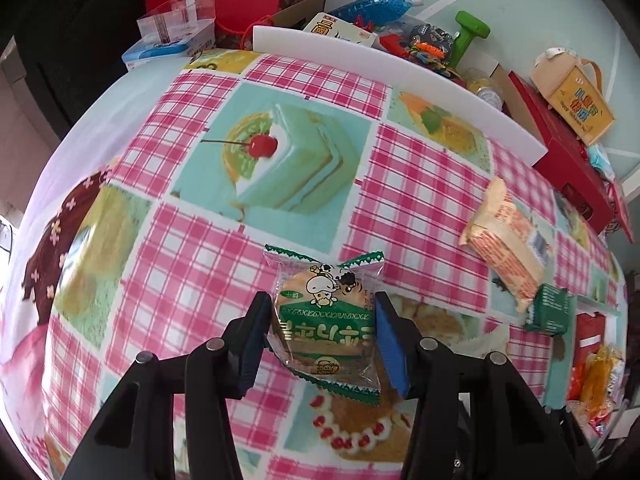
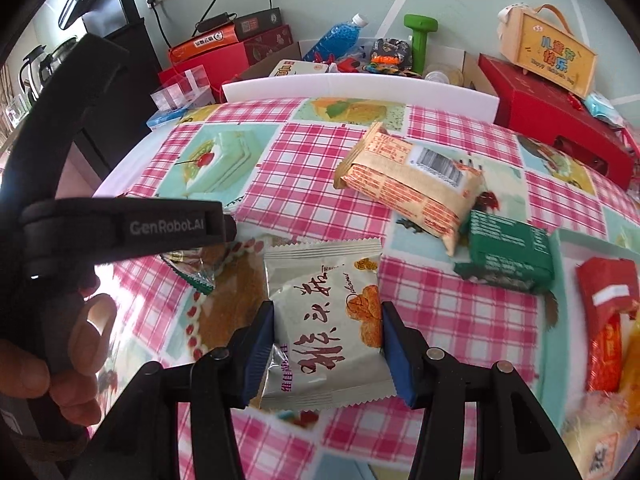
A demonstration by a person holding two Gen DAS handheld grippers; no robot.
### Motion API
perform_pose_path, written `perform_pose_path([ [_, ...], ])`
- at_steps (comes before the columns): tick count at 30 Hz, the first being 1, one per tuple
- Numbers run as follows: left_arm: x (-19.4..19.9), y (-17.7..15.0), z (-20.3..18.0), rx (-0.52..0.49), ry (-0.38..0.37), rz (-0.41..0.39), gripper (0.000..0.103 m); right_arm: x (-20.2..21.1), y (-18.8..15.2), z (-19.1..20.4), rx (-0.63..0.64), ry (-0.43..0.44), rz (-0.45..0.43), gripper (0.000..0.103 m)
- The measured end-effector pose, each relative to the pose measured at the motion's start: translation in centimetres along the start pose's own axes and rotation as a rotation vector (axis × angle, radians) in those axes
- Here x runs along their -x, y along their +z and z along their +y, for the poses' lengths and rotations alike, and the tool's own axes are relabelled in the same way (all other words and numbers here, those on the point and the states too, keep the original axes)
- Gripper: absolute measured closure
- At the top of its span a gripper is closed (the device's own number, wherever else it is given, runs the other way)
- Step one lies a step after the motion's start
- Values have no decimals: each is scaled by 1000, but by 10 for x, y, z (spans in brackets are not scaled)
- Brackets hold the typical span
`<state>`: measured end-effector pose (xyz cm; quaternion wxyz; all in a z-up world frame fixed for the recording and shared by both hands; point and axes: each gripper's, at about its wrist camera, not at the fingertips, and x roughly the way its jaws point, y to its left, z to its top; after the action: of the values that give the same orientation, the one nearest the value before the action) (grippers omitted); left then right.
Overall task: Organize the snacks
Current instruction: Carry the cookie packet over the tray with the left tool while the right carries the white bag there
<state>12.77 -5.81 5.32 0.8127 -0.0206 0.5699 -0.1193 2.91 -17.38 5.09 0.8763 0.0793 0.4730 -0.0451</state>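
Note:
My left gripper [image 1: 320, 320] is shut on a green-and-clear cookie packet [image 1: 325, 320] with a cartoon cow, held just above the checked tablecloth [image 1: 192, 264]. My right gripper [image 2: 328, 332] is shut on a silver-white snack packet [image 2: 324, 320] with red writing, held over the cloth. The left gripper's body [image 2: 120, 224] and the hand holding it show at the left of the right wrist view. A beige-orange cracker pack [image 2: 412, 184] and a green packet [image 2: 508, 256] lie on the table to the right; both also show in the left wrist view, the cracker pack [image 1: 504, 240] and the green packet [image 1: 550, 308].
A white foam board [image 2: 360, 88] stands along the table's far edge. Behind it sit red boxes [image 2: 556, 120], a blue bottle [image 2: 336, 36], a green dumbbell [image 2: 420, 36] and toys. Red and orange snack packets [image 2: 608, 320] lie at the right edge.

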Motion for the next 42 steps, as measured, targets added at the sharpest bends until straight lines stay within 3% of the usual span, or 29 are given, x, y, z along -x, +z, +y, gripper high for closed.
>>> perform_pose_path([
  [5, 23, -20, -12, -23, -15, -13, 50, 26, -15, -11, -39, -3, -9, 49],
  [14, 61, -53, -44, -34, -112, -51, 50, 73, -43, -47, -134, -35, -46, 49],
  [22, 95, -64, -95, -122, -189, -111, 50, 127, -55, -102, -246, -99, -132, 48],
  [26, 106, -70, -130, -199, -264, -123, 50, 148, -60, -139, -319, -144, -167, 48],
  [33, 110, -89, -186, -334, -267, -133, 50, 171, -73, -202, -457, -212, -190, 48],
  [42, 79, -100, -228, -435, -230, -133, 50, 166, -67, -234, -484, -217, -229, 48],
])
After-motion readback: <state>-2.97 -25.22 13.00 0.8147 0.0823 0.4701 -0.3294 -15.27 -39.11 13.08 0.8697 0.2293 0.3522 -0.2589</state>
